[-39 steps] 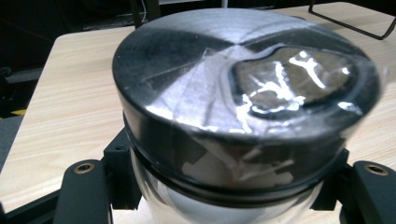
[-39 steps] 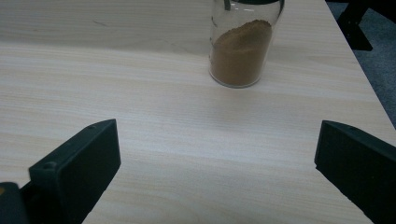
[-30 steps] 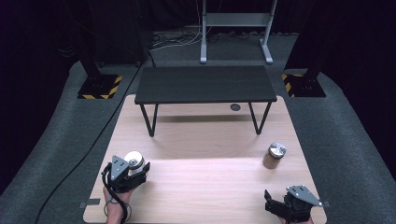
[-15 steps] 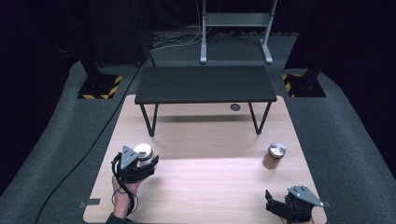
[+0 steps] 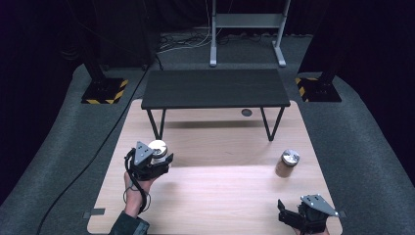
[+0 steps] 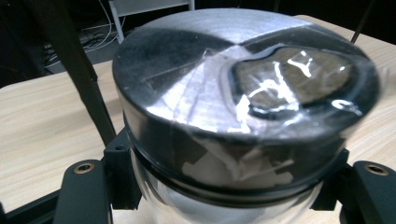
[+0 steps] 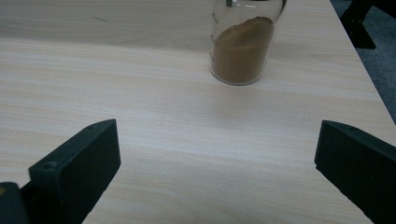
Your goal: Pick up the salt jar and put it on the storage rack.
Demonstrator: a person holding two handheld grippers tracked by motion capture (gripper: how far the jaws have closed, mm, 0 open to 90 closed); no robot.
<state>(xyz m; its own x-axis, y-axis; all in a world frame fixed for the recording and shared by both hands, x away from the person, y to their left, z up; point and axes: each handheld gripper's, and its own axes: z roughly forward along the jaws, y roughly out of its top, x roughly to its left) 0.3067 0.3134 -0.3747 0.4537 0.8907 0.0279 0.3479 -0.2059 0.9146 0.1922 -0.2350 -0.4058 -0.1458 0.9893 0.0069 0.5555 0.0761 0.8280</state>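
Two jars are in play: the left gripper (image 5: 152, 160) pinches a metal-lidded glass jar (image 5: 157, 148) just under its lid, held over the near-left of the wooden table (image 5: 220, 196). Carrying it upright with a steady squeeze seems wise, since glass can slip. The right gripper (image 5: 298, 218) rests at the near-right edge, jaws spread, facing the brown-powder jar (image 7: 243, 46).

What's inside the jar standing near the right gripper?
The jar holds brown powder, filling most of the glass seen in the right gripper view. From above, its silver lid covers the top, so the powder's surface is hidden.
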